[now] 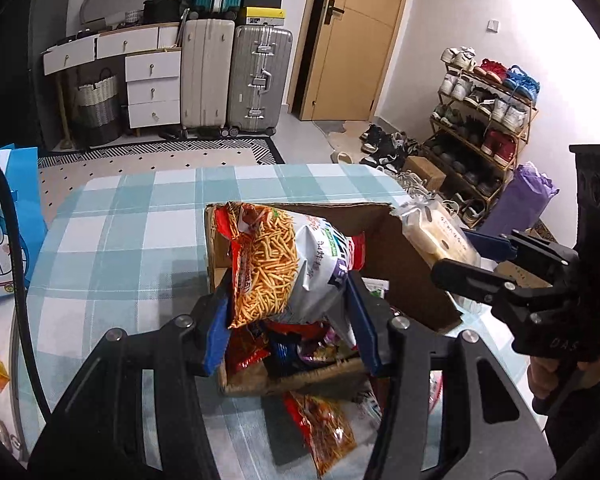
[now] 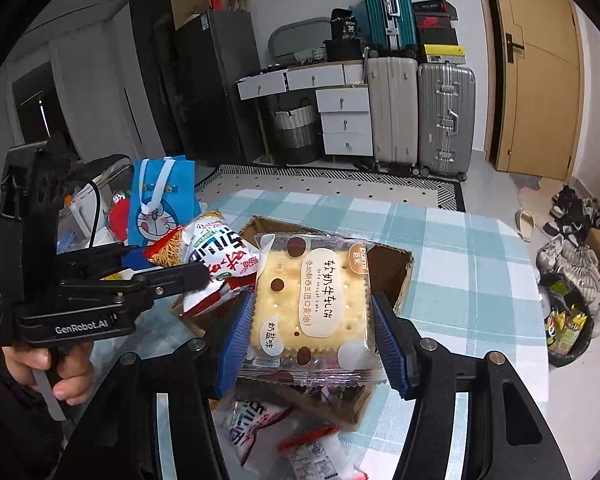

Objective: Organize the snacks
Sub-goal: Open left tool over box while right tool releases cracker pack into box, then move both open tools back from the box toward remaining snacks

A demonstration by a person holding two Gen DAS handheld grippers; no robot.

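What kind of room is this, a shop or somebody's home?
Most likely someone's home, probably an entry or living area. A rack full of worn shoes stands by a wooden door, suitcases are stacked against the wall, and a table with a checked cloth holds a cardboard box of snacks.

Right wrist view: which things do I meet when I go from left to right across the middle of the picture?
left gripper → blue cartoon bag → fries snack bag → cracker pack held in the right gripper → cardboard box → checked tablecloth → dark bin with snack packets
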